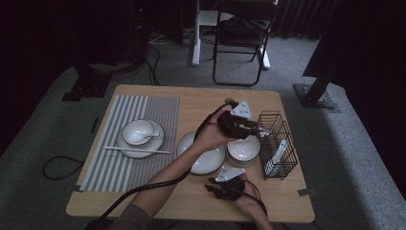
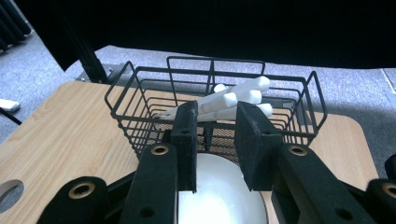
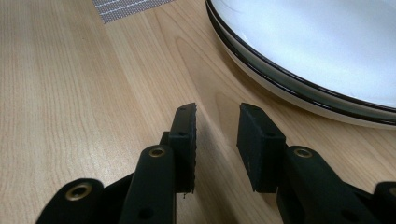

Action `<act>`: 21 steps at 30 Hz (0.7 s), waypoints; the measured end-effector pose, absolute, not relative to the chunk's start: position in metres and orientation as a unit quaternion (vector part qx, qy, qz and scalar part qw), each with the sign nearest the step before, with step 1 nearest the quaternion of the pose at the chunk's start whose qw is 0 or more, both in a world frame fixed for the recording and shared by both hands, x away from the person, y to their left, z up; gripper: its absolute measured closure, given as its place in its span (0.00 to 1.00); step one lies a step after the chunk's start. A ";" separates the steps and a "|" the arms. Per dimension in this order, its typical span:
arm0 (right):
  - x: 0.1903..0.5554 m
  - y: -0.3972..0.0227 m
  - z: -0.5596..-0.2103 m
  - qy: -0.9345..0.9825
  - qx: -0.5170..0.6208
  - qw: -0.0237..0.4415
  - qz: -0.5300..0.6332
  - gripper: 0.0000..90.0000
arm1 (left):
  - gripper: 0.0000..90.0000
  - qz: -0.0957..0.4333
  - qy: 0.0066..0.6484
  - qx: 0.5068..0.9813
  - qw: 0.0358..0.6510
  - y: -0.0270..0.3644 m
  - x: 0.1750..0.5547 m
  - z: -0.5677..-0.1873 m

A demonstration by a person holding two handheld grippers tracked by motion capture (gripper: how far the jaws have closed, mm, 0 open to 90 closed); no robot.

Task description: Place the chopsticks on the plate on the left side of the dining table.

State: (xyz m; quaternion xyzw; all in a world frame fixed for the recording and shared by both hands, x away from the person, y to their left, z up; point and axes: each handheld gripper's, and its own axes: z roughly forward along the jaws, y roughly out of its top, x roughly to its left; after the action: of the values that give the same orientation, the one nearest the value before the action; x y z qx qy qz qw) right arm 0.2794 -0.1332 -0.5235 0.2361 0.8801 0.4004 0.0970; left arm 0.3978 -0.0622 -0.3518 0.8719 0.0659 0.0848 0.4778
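Table setting under way, with one place already laid on the striped placemat (image 1: 129, 139): plate, small bowl (image 1: 138, 131) with a spoon in it, chopsticks across the front. Left gripper (image 1: 258, 128) stretched out over the stacked white bowls (image 1: 243, 149), aimed at the black wire basket (image 2: 212, 105) just beyond them. Jaws partly apart, nothing between the pads, bowl directly beneath them in the left gripper view. White ceramic spoons (image 2: 236, 98) lying slanted in the basket, handles resting up against the rim, just ahead of the fingertips and not yet touched. Right gripper (image 3: 217, 140) parked low over bare wooden table (image 3: 70, 84) near the front edge, jaws likewise partly apart and empty, beside the rim of the stacked plates (image 3: 299, 51). Step in hand, by the look of it: reaching for a spoon from the basket. Next move likely calls for easing forward over the basket rim, lining the pads either side of a single handle, closing on it alone, then lifting clear of the wires without dragging the neighbouring spoons.
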 end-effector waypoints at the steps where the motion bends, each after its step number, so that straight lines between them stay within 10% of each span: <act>1: 0.279 -0.133 -0.524 0.880 0.236 0.097 0.400 0.75 | 0.79 0.085 0.069 0.872 0.477 -0.063 0.398 -0.352; 21: 0.280 -0.135 -0.524 0.879 0.238 0.096 0.402 0.74 | 0.88 0.073 0.115 0.878 0.459 -0.090 0.428 -0.369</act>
State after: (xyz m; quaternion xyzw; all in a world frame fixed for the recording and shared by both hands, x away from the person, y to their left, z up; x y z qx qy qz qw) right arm 0.2801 -0.1347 -0.5237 0.2385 0.8787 0.4021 0.0962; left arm 0.4283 -0.0897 -0.3694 0.8779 0.1151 0.0731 0.4590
